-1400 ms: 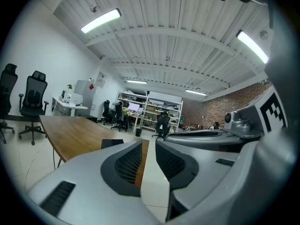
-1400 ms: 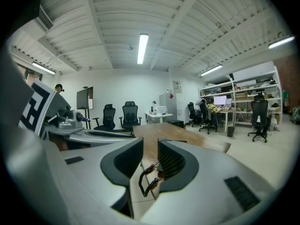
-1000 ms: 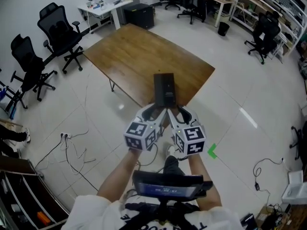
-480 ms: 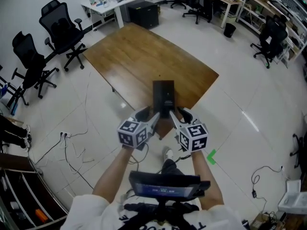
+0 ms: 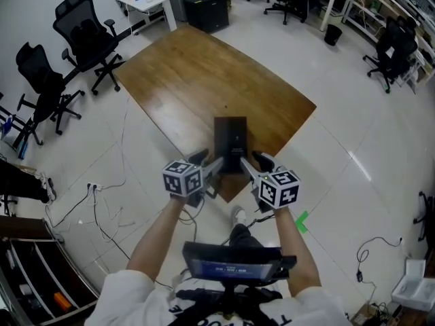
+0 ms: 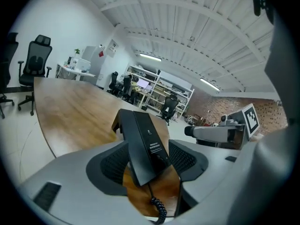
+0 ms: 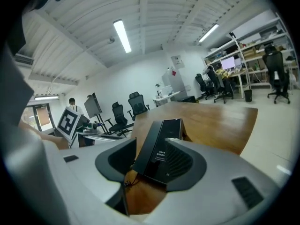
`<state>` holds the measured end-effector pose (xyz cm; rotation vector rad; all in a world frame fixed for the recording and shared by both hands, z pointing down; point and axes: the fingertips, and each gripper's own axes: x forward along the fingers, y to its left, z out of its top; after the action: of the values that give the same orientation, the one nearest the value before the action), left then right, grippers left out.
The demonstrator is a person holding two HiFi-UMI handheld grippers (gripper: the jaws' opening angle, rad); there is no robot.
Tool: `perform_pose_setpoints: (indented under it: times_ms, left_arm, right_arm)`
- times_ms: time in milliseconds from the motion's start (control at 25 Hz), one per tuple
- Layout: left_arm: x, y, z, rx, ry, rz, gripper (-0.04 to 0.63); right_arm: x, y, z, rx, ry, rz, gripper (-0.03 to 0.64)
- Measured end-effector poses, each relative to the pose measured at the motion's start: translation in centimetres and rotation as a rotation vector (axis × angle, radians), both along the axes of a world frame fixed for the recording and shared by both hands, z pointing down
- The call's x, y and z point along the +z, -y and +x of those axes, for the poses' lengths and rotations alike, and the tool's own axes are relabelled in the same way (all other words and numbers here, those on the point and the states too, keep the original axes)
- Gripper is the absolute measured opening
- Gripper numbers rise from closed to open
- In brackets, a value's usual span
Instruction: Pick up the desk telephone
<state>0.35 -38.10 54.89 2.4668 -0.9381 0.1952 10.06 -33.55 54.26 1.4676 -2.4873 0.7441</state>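
The left claw [image 5: 215,166] and right claw [image 5: 245,168], jaws just opening, loosely straddle the black rectangular desk telephone [image 5: 230,140] on the brown wooden counter [image 5: 183,80].

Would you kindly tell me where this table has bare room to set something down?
The table is bare from the telephone to its far and side edges. Only the near corner is crowded, where the telephone sits.

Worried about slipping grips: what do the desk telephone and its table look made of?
Desk telephone: likely black plastic, smooth and slightly glossy, judging by soft highlights. Table: wood or wood-look laminate; brown grain streaks under a light sheen.
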Motion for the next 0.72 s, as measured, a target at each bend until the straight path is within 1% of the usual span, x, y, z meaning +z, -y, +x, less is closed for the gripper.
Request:
perform_pose_setpoints:
  times_ms: [120,160,200,240,320,360,400,440,520,600,680,720]
  left_arm:
    - [1.7,1.2,-0.1,-0.008,-0.002,-0.041,0.267]
    - [2.2,1.6,-0.1,-0.006,-0.020,-0.066,0.267]
    - [2.6,2.0,0.0,-0.002,-0.045,-0.094,0.267]
    - [3.1,2.5,0.0,0.000,-0.074,-0.123,0.267]
    - [3.9,3.4,0.2,0.005,-0.123,-0.174,0.268]
    - [4.3,3.7,0.3,0.014,-0.138,-0.194,0.288]
    - [4.6,3.9,0.5,0.025,-0.145,-0.211,0.326]
    - [4.8,4.1,0.7,0.037,-0.144,-0.227,0.331]
    - [5.3,4.6,0.9,0.049,-0.133,-0.253,0.331]
    - [6.0,5.0,0.9,0.047,-0.127,-0.273,0.331]
    - [6.4,5.2,1.0,0.051,-0.139,-0.288,0.331]
    - [6.7,5.3,1.1,0.057,-0.151,-0.295,0.331]
  right_arm:
    - [1.2,1.1,0.4,-0.021,0.045,-0.033,0.196]
    - [1.5,1.4,0.5,-0.036,0.066,-0.050,0.201]
    - [1.9,1.8,0.5,-0.053,0.088,-0.069,0.235]
    - [2.4,2.2,0.5,-0.068,0.108,-0.088,0.253]
    - [3.5,3.0,0.7,-0.085,0.136,-0.123,0.253]
    - [3.9,3.5,0.9,-0.090,0.148,-0.137,0.253]
    - [4.3,3.9,1.0,-0.093,0.161,-0.149,0.253]
    - [4.5,4.4,1.1,-0.098,0.176,-0.159,0.253]
    - [4.9,5.1,1.2,-0.110,0.194,-0.179,0.253]
    - [6.0,5.3,1.4,-0.131,0.184,-0.204,0.285]
    - [6.7,5.7,1.3,-0.160,0.186,-0.220,0.287]
    - [6.7,5.9,1.2,-0.175,0.205,-0.228,0.287]
